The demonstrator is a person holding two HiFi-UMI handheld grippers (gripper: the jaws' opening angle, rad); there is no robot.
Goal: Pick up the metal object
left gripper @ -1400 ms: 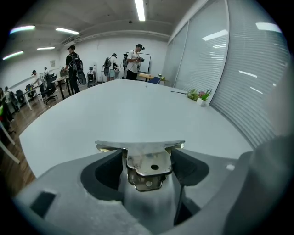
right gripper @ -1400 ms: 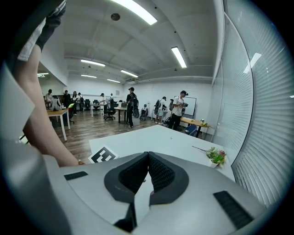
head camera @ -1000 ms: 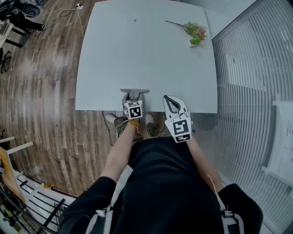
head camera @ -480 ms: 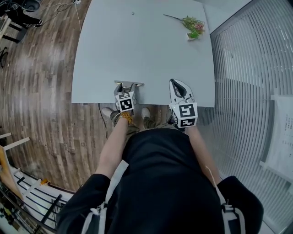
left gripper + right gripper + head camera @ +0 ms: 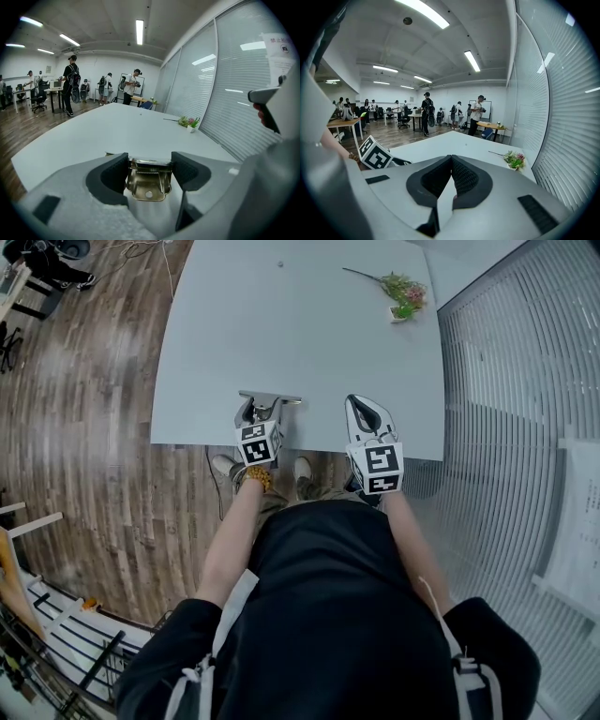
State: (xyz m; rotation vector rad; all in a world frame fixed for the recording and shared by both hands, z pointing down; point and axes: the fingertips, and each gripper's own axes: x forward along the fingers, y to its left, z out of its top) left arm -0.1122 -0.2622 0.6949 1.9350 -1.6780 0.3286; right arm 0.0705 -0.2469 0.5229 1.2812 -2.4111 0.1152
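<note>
over the table (image 5: 197, 352), left tool (image 5: 150, 165) grips half-hidden metal object (image 5: 146, 186); right tool (image 5: 451, 163) closed.

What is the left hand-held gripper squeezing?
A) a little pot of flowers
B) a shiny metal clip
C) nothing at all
B: in the left gripper view, the left hand-held gripper has its two dark pads closed against the sides of a shiny metal clip.
</note>
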